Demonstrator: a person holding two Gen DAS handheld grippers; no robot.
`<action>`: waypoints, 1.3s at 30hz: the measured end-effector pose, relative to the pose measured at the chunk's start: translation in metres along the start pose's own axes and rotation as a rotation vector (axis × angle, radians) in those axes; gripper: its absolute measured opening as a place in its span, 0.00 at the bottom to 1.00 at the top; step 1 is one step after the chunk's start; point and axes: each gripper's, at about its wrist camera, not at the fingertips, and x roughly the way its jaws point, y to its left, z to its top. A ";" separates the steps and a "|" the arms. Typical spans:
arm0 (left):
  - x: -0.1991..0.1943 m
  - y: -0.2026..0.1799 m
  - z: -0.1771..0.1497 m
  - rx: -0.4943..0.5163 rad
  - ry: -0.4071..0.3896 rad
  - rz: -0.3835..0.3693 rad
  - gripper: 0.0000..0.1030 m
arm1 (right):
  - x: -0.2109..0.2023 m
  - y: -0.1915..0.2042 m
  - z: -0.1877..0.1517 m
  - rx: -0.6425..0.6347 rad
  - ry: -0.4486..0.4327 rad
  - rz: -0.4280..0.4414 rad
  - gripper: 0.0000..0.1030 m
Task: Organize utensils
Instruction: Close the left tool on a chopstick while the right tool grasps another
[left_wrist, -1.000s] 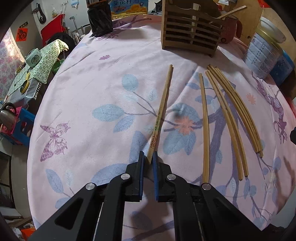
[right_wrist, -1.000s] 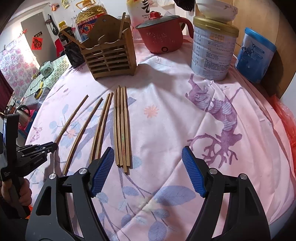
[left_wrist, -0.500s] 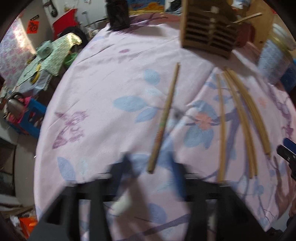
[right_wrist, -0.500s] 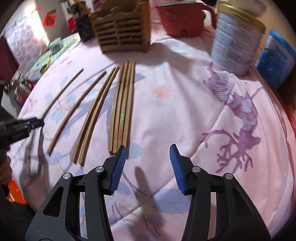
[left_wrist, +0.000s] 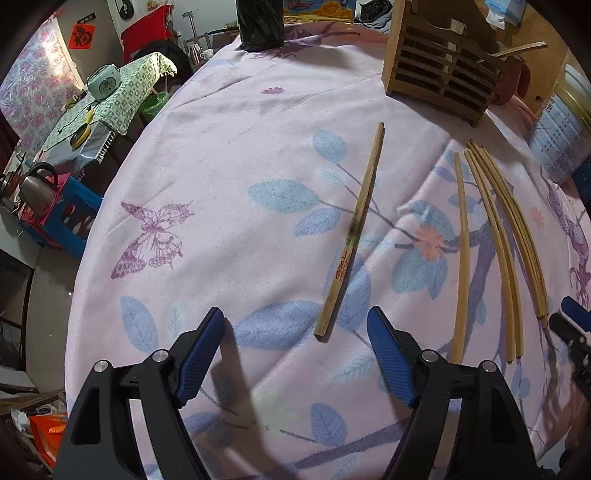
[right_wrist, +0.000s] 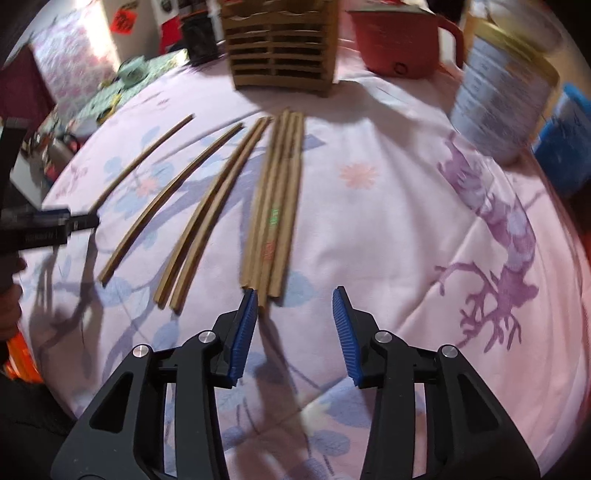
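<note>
Several bamboo chopsticks lie on the pink flowered tablecloth (left_wrist: 229, 155). One printed chopstick (left_wrist: 352, 236) lies alone, its near end just ahead of my left gripper (left_wrist: 295, 325), which is open and empty. A single chopstick (left_wrist: 462, 258), a pair (left_wrist: 495, 236) and a bundle (left_wrist: 517, 225) lie to its right. My right gripper (right_wrist: 293, 306) is open and empty, its left pad beside the near ends of the bundle (right_wrist: 277, 206). A slatted wooden utensil holder (left_wrist: 439, 66) stands at the back; it also shows in the right wrist view (right_wrist: 280, 44).
A red pot (right_wrist: 399, 40), a large tin (right_wrist: 502, 96) and a blue container (right_wrist: 565, 147) stand at the back right. A black cup (left_wrist: 260, 24) stands at the back. The table edge drops off on the left, with a kettle (left_wrist: 37, 184) and clutter below.
My left gripper has let go of the printed chopstick, opened wide and pulled back. My right gripper has narrowed and moved forward to the bundle's near ends.
</note>
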 end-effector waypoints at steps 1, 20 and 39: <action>0.000 0.000 0.000 -0.001 0.001 0.000 0.76 | -0.002 -0.002 0.001 0.011 -0.011 0.005 0.42; 0.000 0.002 -0.003 -0.005 0.002 0.003 0.77 | 0.019 0.007 0.002 -0.011 -0.019 0.011 0.22; -0.007 -0.013 -0.006 0.089 -0.075 -0.062 0.07 | 0.019 -0.001 -0.001 0.019 -0.050 0.021 0.07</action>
